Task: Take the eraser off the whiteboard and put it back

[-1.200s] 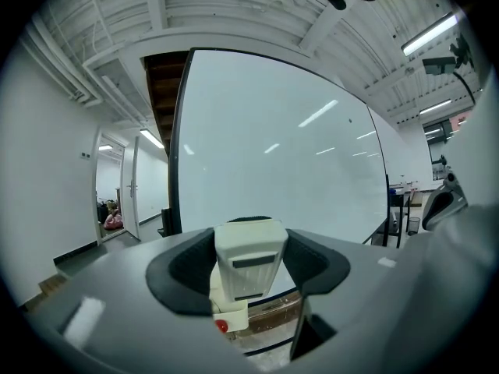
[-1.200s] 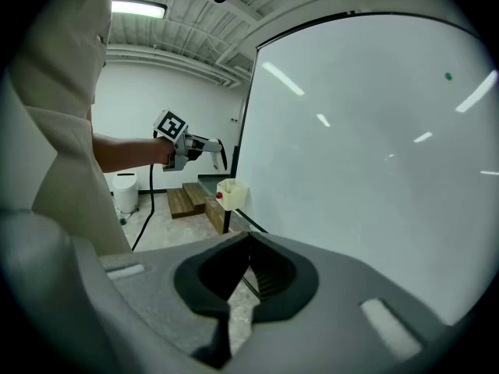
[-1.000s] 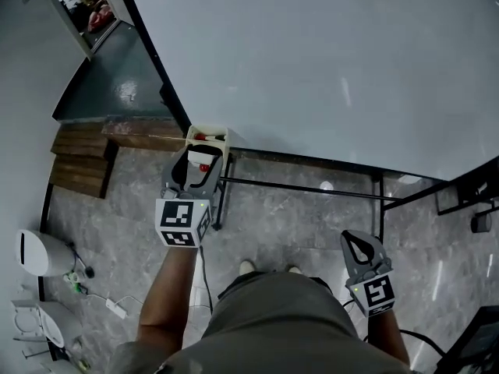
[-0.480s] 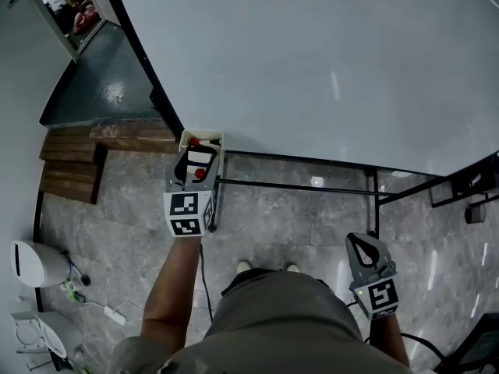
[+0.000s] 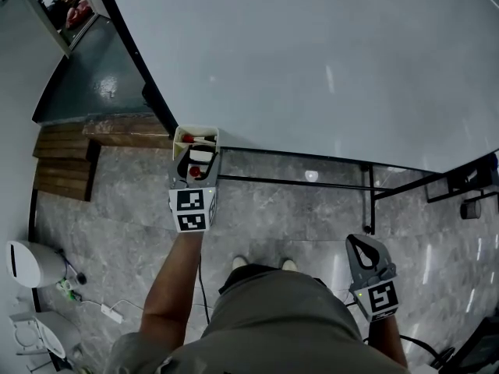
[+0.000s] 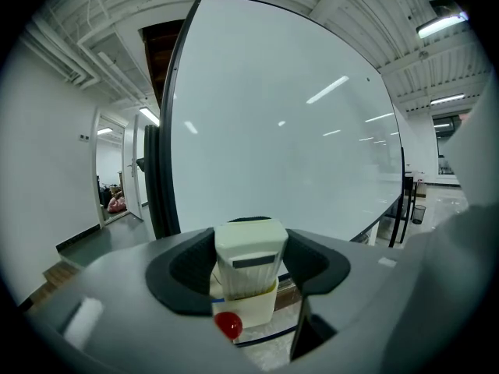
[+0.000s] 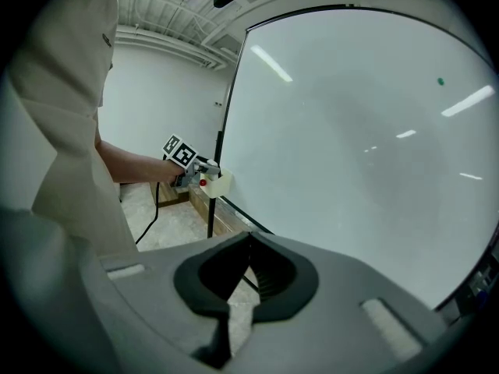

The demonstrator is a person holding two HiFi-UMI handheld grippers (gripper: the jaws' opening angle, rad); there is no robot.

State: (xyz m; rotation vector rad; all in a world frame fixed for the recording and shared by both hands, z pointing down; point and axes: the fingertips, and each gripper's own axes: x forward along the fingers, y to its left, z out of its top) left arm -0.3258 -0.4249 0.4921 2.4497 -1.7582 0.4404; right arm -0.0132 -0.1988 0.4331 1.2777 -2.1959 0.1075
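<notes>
My left gripper (image 5: 196, 164) is shut on the white eraser (image 5: 200, 156), held upright between its pads. In the left gripper view the eraser (image 6: 248, 257) fills the gap between the jaws, and a small red knob (image 6: 228, 325) shows below it. Its lower end overlaps the cream holder box (image 6: 263, 308); whether it rests inside I cannot tell. That box (image 5: 204, 133) hangs at the lower left corner of the whiteboard (image 5: 312, 61). My right gripper (image 5: 360, 249) hangs low at the right, shut and empty; its tips (image 7: 247, 238) meet.
The whiteboard's black stand (image 5: 366, 201) runs along the grey stone floor. Wooden boards (image 5: 66, 162) lie at the left beside a doorway. A white device (image 5: 27, 263) and a cable with a power strip (image 5: 117, 312) sit at the lower left. The person's shoes (image 5: 242, 264) are below.
My left gripper has moved down and in toward the cream holder box with the eraser still in it. The right gripper has stayed where it was.
</notes>
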